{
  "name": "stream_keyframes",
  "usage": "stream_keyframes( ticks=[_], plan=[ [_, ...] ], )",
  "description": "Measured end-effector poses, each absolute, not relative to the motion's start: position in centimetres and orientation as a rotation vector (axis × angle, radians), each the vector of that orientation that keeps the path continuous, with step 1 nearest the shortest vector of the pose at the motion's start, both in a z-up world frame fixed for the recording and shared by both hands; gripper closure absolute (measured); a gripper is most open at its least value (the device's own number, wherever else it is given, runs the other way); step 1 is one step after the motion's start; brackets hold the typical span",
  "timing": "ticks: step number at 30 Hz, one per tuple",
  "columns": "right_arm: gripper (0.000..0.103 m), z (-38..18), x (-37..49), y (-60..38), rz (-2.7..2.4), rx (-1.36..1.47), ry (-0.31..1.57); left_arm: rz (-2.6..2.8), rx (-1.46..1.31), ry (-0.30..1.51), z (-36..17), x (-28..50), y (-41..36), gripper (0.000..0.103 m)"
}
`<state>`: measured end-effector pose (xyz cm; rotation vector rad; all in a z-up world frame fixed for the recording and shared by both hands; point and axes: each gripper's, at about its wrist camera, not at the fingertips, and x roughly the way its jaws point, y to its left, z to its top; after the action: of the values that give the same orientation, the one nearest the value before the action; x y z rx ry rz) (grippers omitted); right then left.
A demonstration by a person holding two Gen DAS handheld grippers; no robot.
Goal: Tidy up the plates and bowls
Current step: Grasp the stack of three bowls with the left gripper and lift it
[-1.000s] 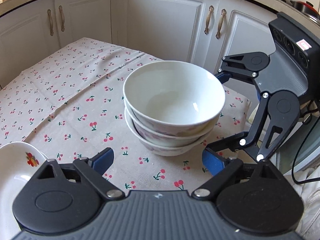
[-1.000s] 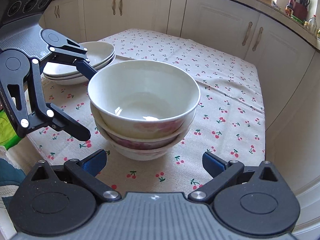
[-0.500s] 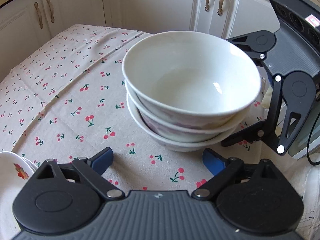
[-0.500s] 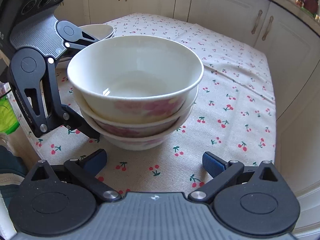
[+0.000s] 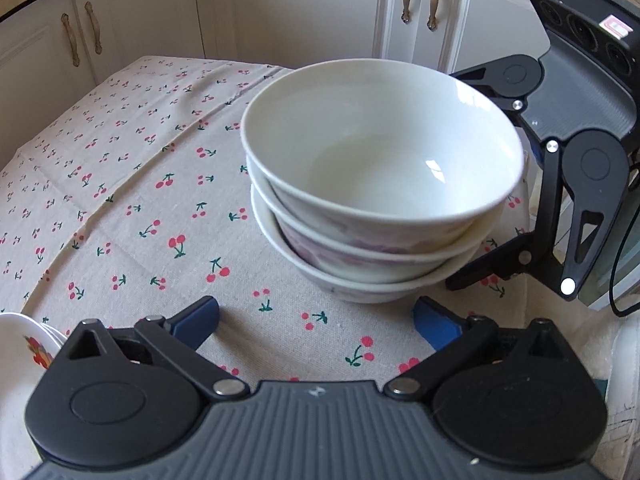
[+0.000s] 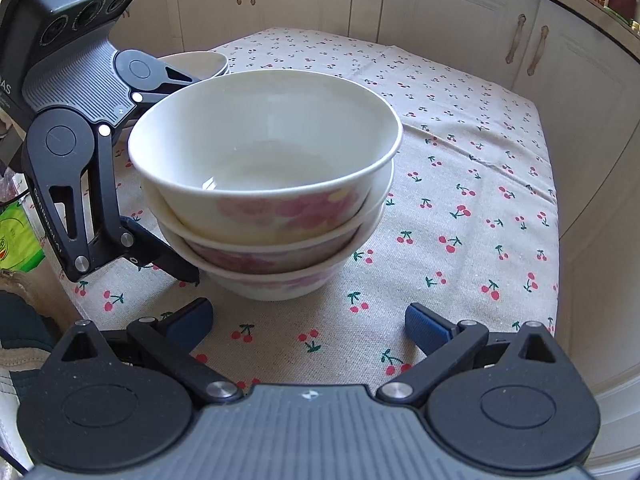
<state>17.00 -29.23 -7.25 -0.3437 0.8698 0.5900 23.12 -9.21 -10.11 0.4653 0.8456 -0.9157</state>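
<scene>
Bowls (image 5: 380, 184) stacked on desk (image 5: 120, 200); left gripper (image 5: 316, 320) fingers opening wide, empty; right gripper (image 6: 308, 320) fingers spread, empty.

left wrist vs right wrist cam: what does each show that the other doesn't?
Left wrist only: a floral plate edge at lower left, and the right gripper beside the bowls.

Right wrist only: stacked plates behind the bowls, green packaging at left, and the left gripper, its jaws opening, nothing between the pads.

Both: three stacked bowls on the cherry-print tablecloth, white cabinets.
</scene>
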Motion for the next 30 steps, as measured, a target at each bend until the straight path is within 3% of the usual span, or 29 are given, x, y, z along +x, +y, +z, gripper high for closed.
stream_keyframes(
  ticks=[15,20,30],
  plan=[
    [0.000,-4.7,18.6,-28.1,0.818,-0.533,0.804,-1.119,0.534,0.787,-8.6,23.5,-9.4,0.007],
    [0.006,-4.5,18.8,-27.5,0.864,-0.567,0.803,-1.151,0.534,0.796,-8.4,23.9,-9.7,0.019],
    [0.010,-4.0,18.7,-27.5,0.886,-0.573,0.812,-1.188,0.521,0.806,-7.7,24.3,-10.3,0.020]
  ],
)
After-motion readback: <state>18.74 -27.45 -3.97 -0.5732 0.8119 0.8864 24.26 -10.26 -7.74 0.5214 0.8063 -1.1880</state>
